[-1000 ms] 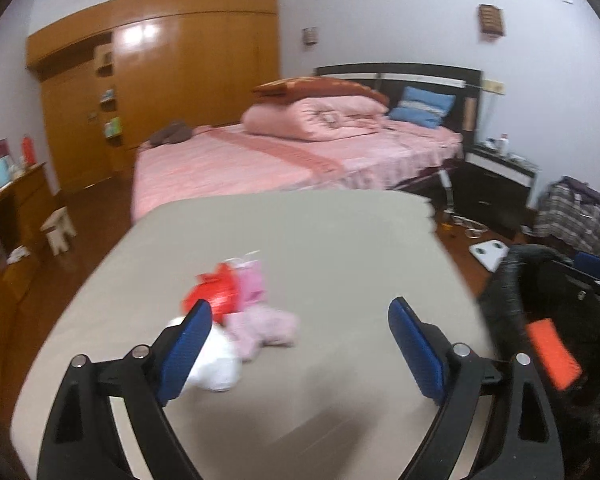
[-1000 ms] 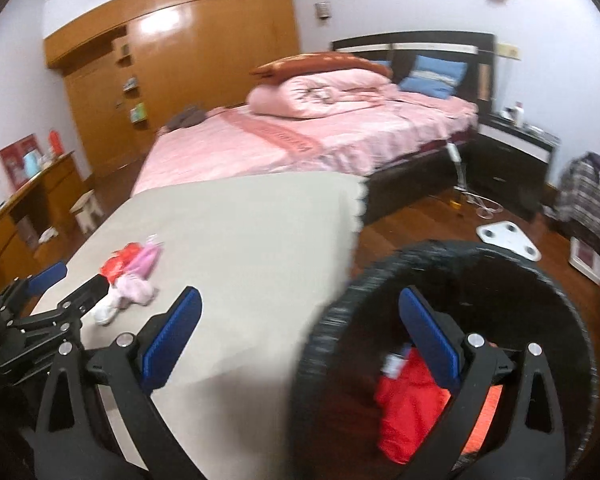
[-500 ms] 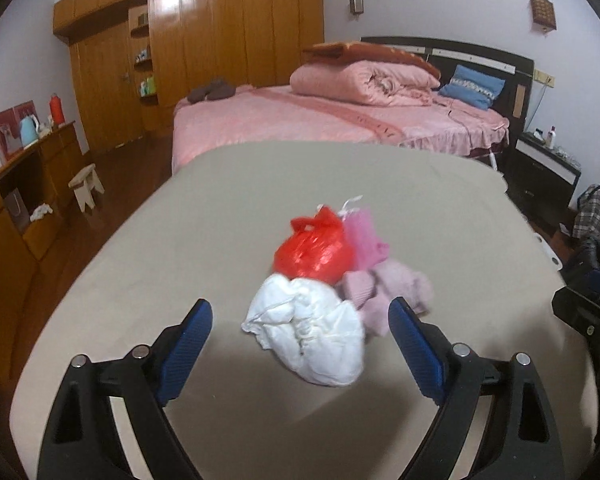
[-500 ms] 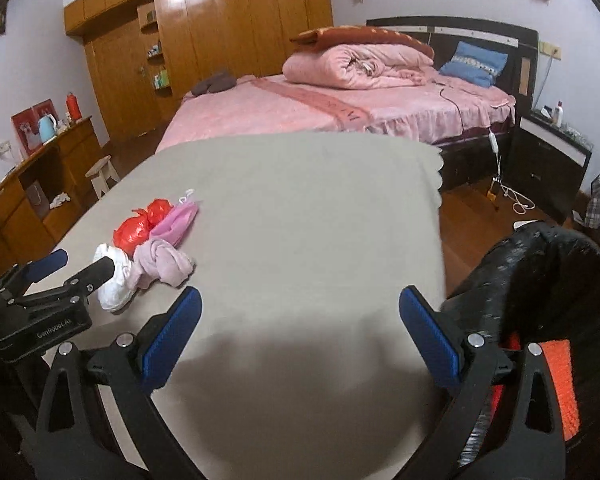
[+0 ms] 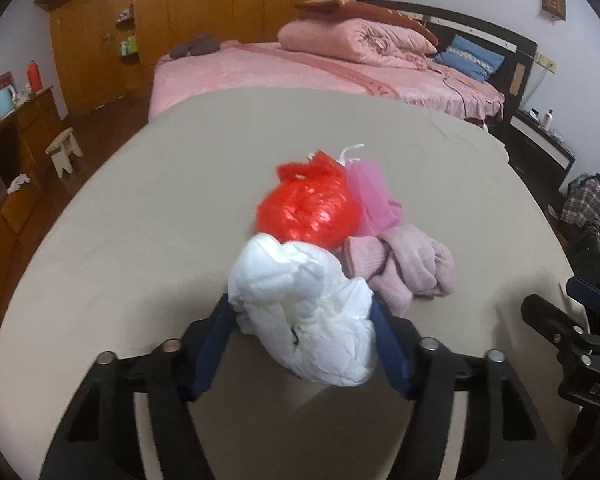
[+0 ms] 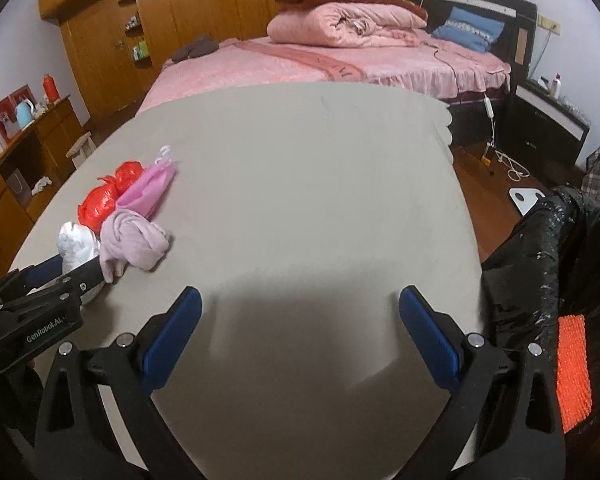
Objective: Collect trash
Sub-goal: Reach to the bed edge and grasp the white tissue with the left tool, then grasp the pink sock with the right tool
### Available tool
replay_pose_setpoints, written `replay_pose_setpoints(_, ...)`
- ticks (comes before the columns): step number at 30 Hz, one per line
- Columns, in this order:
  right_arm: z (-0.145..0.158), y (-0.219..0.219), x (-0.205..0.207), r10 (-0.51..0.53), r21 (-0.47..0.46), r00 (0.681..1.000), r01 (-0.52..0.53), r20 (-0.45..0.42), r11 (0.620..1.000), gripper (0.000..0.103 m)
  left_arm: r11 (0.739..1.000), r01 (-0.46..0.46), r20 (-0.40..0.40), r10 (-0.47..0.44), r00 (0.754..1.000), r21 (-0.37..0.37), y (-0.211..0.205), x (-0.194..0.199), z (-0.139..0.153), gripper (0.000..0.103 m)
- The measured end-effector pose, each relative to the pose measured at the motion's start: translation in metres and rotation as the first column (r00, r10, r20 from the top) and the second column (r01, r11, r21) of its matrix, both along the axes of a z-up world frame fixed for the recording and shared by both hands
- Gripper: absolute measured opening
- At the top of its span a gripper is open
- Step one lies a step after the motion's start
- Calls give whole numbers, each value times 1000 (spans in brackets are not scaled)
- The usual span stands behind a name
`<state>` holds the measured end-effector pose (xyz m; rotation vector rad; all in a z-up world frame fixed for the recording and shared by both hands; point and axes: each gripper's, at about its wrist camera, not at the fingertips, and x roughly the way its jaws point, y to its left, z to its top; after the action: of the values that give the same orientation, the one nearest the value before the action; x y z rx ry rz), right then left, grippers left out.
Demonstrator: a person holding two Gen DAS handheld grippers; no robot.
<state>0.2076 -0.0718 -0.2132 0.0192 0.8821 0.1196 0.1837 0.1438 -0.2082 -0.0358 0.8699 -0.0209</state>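
Our left gripper has just been closing its jaws around the crumpled white plastic bag lying between them on the desk.

Bare tabletop lies open — only the black bin crowds its right edge.

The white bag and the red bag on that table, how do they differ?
The white bag is pale, crumpled and opaque; the red bag is glossy and bright, knotted at the top. The white bag sits nearest, between the blue pads of the left claw, which has just been closing around it; the red bag lies farther back, untouched, against a pink mesh pouch. Both are bunched plastic bags resting on the beige table.
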Motion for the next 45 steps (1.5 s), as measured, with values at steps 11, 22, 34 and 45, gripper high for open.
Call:
replay_pose_setpoints(11,-6,7,3,15,-23,999,-16,-39,1000,96,1000,11,54,-10,998,-27,6,-8,11,39)
replay_pose_setpoints(22,-11,11,5,20,-65,997,-25,-71,998,99,999,-37,30,37,999,13,39,-3,8,39)
replay_pose_setpoints(34,-1,18,6,22,-36,999,-24,-43,999,98,999,-51,61,50,997,12,48,-7,12,39)
replay_pose_setpoints(45,20,83,22,151,32,988,-152,19,988,98,996,-92,82,90,992,15,82,5,14,39)
